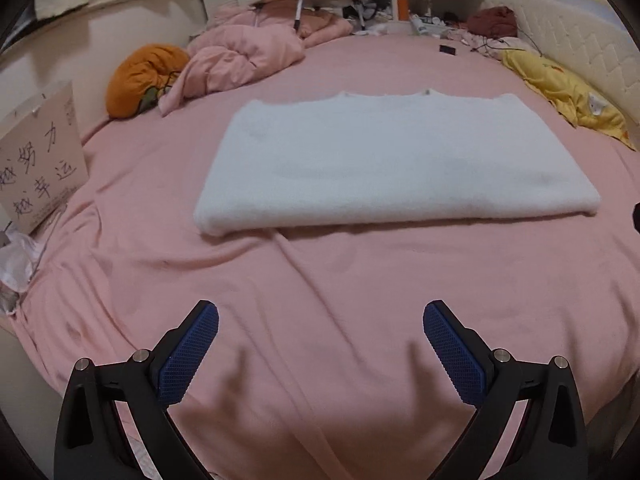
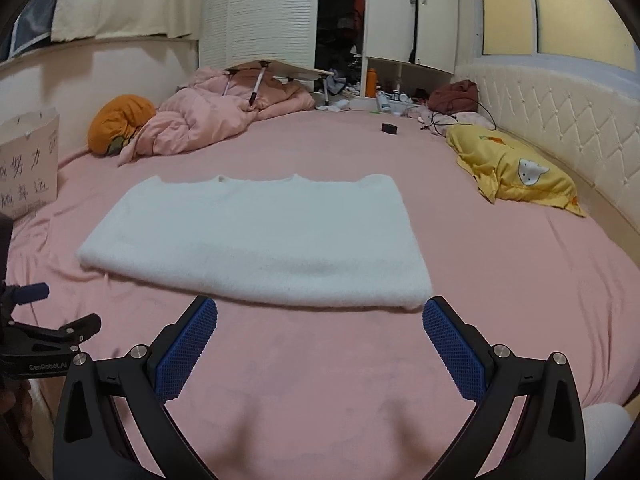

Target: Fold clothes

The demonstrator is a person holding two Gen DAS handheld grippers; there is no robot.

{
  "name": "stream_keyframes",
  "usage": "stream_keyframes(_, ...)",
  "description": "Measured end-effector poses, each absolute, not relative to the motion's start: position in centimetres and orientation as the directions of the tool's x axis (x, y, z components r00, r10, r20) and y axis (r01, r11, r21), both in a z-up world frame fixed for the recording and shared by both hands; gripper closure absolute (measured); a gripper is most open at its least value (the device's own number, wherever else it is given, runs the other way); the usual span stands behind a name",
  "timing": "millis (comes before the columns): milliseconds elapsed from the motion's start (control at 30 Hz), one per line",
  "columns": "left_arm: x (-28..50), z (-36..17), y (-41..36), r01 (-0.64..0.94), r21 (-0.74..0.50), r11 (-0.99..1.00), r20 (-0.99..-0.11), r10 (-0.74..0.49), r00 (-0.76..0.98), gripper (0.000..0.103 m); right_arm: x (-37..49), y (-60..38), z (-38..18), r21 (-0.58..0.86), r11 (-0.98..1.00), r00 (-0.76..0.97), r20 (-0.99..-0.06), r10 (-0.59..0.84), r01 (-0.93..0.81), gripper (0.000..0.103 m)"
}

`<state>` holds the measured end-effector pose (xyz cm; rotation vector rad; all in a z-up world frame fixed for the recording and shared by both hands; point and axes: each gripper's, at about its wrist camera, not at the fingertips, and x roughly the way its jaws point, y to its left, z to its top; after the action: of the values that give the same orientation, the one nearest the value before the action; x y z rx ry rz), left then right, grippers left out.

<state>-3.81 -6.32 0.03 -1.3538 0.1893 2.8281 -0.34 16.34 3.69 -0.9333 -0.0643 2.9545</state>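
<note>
The fluffy white knitted sweater (image 1: 384,156) lay flat on the pink-sheeted bed (image 1: 360,320), already folded into a rectangle; perhaps one more fold remained. Both left tongs (image 1: 321,344) and right tongs (image 2: 320,344) hung spread, empty.

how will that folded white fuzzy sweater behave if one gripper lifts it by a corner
The white sweater looks soft and thick, so it would probably droop and unfold rather than stay flat. Its fuzzy knit should grip the textured blue pads well, so slipping seems unlikely. Pushed, it may drag and wrinkle the pink bedsheet.
</note>
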Motion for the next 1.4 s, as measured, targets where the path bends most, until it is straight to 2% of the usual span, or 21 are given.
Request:
stream_keyframes(133,-3.8,0.5,-6.2,-0.052,0.142,-0.988,-0.759,-0.075,-0.646,0.0,0.1,16.4,4.1,-0.045,-0.999,-0.827,-0.56,0.05,-0.03,0.001)
stream_keyframes(467,-3.3,0.7,-6.1,-0.046,0.128,-0.991,-0.757,-0.068,-0.65,0.0,0.7,16.4,4.6,-0.037,-0.999,-0.838,-0.544,0.042,-0.026,0.001)
stream_keyframes(1100,-4.2,-0.3,-5.2,-0.044,0.145,-0.988,-0.772,-0.085,-0.63,0.0,-0.8,17.2,2.9,0.011,-0.999,-0.798,-0.602,0.019,-0.032,0.0)
stream_keyframes(1167,-4.4,-0.4,-5.6,-0.042,0.107,-0.993,-0.781,-0.057,-0.622,0.0,-1.0,17.4,2.5,0.022,-0.999,-0.79,-0.613,0.015,-0.036,0.0)
stream_keyframes(1267,-4.9,-0.5,-6.7,-0.04,-0.023,-0.999,-0.796,0.043,-0.604,0.0,-1.4,17.6,2.0,0.032,-0.998,-0.779,-0.627,0.016,-0.047,0.0)
stream_keyframes(1400,-6.0,-1.7,-8.9,-0.037,-0.325,-0.945,-0.793,0.294,-0.534,0.0,-1.9,17.9,1.3,0.04,-0.997,-0.761,-0.649,0.02,-0.061,0.0)
